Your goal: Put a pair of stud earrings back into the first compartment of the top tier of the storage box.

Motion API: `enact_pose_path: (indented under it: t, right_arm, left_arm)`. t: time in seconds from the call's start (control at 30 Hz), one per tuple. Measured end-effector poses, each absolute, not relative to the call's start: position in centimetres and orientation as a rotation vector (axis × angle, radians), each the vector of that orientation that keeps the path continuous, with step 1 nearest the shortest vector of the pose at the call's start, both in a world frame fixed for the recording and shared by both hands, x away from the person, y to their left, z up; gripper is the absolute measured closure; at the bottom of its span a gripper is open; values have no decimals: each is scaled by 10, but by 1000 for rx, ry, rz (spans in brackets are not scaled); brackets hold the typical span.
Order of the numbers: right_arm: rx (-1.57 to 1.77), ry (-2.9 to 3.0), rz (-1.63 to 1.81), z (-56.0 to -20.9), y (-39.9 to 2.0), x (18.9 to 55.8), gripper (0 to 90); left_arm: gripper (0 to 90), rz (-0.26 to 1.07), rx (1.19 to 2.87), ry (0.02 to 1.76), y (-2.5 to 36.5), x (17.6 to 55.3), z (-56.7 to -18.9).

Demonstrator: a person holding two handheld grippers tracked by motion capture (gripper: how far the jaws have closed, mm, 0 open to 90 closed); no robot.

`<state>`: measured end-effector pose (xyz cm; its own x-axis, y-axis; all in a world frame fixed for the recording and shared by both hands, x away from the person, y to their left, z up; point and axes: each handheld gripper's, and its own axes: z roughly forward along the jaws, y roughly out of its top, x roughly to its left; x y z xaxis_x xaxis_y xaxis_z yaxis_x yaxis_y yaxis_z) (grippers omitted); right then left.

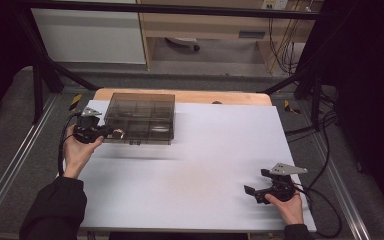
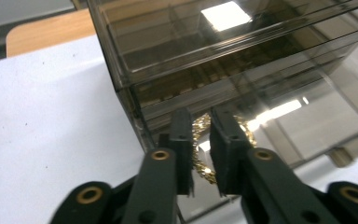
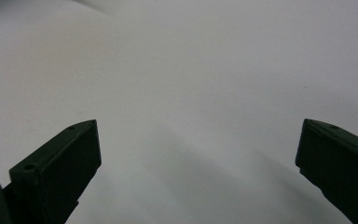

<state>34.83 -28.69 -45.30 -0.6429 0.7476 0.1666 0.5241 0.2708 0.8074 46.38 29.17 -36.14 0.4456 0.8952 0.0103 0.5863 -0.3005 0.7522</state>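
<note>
Your bench (image 1: 190, 170), under its white sheet, runs wide and mostly bare, with open room from the centre out to 3 and 6 o'clock. A smoky clear compartment box (image 1: 140, 117) sits at about 11 o'clock near the far edge, its long axis running 9 to 3; the high view shows its divided cells, while the left gripper view shows its near corner and wall (image 2: 135, 107) up close. Your left gripper (image 1: 111, 132) is at the box's 9 o'clock side, clenched on a gold chain (image 2: 200, 154) pinched between the jaws, right against the box wall; the high view shows that chain as a mere speck. Your right gripper (image 1: 256, 186) hovers at 5 o'clock near the bench's front edge, released, jaws wide over plain sheet.
</note>
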Motion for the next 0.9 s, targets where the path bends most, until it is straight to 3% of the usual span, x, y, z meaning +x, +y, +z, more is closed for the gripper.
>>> enact_pose_path:
  t: [0.37,0.9]
  right_arm:
    - [1179,2293,1316,-452,-287,348,5]
    - [1179,2291,1320,-452,-288,348,5]
  left_arm:
    - [503,530,2000,1153,295,433,-352]
    - [165,533,1971,1075,299,387,-391]
